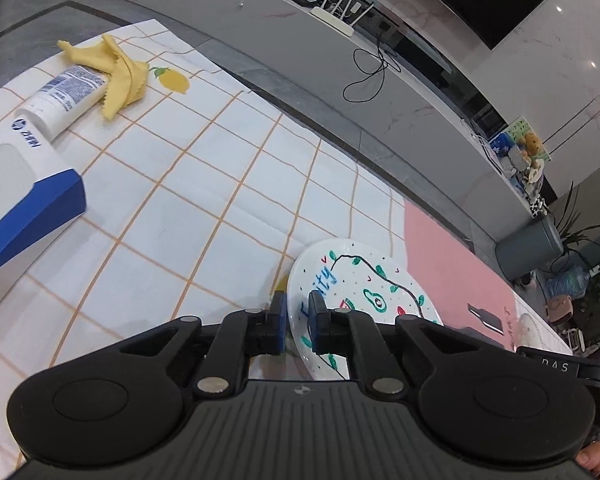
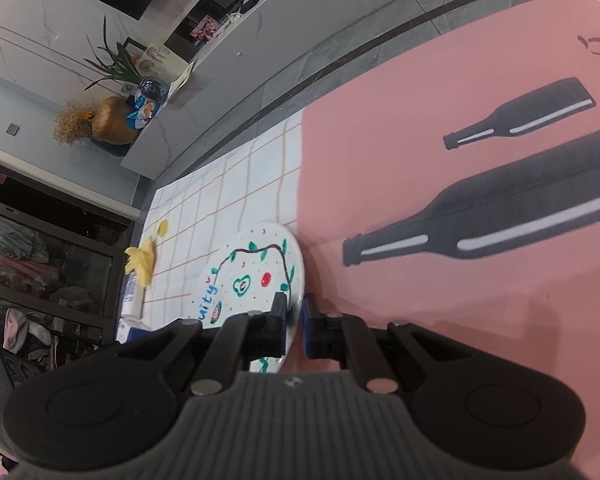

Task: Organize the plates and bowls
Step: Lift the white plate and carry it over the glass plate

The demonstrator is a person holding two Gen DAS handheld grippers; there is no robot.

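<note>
Plate (image 1: 364, 280) on grid-and-pink tablecloth (image 1: 204, 208), rim clamped by left tool (image 1: 297, 312) and right tool (image 2: 294, 314), grey floor (image 1: 112, 2) beyond.

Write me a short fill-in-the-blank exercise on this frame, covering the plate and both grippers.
1. Both grippers are shut on the rim of the same decorated ____.
2. The left gripper and the right gripper grip ____ sides of the plate.
3. The yellow cloth lies partly over a white ____.

Missing words: plate; opposite; tube
</note>
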